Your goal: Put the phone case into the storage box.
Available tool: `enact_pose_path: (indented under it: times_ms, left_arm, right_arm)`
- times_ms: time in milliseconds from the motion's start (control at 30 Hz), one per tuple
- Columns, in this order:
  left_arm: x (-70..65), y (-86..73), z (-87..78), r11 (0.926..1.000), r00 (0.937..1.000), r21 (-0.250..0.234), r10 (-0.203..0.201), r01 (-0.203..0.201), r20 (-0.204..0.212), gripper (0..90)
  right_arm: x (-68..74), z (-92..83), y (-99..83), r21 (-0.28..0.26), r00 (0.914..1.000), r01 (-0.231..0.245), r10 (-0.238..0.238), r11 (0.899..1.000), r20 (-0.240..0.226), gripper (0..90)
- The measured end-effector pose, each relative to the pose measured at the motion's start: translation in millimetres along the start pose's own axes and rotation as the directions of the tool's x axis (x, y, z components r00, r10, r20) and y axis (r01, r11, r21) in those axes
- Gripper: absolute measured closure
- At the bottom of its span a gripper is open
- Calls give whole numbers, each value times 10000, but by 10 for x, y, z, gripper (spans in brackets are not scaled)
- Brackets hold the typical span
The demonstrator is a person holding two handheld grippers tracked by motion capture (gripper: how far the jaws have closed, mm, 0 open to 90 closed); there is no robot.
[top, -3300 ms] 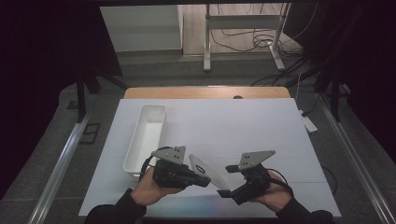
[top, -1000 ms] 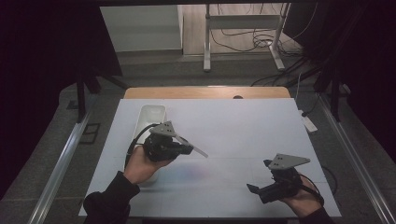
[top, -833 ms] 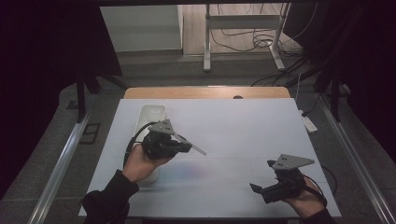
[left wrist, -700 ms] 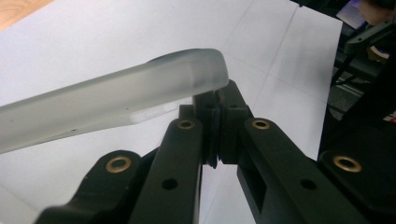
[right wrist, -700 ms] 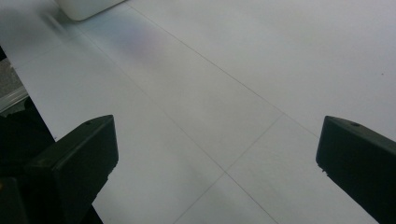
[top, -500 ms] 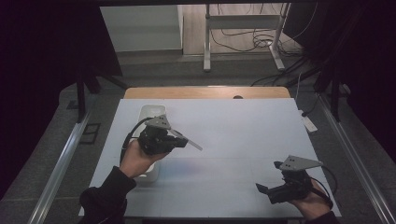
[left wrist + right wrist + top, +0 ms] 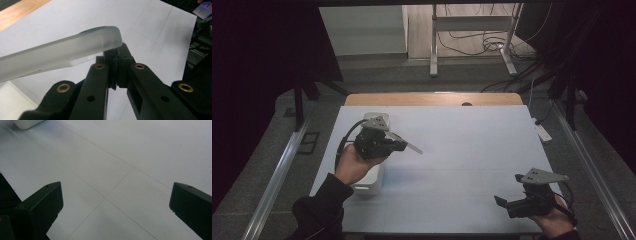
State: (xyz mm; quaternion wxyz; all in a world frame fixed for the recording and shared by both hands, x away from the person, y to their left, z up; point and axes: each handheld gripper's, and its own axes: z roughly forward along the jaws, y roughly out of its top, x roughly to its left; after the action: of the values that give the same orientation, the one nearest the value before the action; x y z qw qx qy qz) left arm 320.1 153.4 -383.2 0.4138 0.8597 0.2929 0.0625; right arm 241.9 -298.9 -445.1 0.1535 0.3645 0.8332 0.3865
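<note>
Frosted translucent flat plastic strip (image 7: 60,53): pinched at one end by the left gripper (image 7: 115,67), held above the white table (image 7: 462,150) beside the white rectangular tray (image 7: 368,181). Judged light, stiff, probably slippery; best gripped mid-length. Right gripper (image 7: 116,202) is spread, empty.

The right gripper (image 7: 116,202) looks down along its two black jaws, which rise from the lower corners and stand wide apart with nothing between them. The left one ends in a blunt, flat face; the right one shows a sloped upper edge. Under them lies the white worktop (image 7: 140,150), crossed by thin seam lines: one long line runs from the upper left down toward the right, and a shorter one branches off it toward the bottom edge. At the far upper left, the rounded corner of a white tray (image 7: 26,123) sits on the worktop, well apart from both jaws.
</note>
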Motion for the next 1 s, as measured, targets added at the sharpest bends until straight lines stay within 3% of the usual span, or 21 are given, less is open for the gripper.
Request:
enact_pose_path:
  times_ms: [367,600,1000]
  left_arm:
    - [85,12,-85,9999,9994,36,-151,152,-299,881]
    - [122,22,-124,9996,9986,57,-275,278,-452,881]
    - [220,6,-251,9982,9945,90,-580,590,-872,881]
  right_arm:
    - [-120,-101,-98,115,9961,-315,304,9994,833,0]
    - [-145,-152,-154,121,9927,-527,511,9985,1092,0]
    - [-198,-279,-284,75,9798,-1115,1086,9937,1677,0]
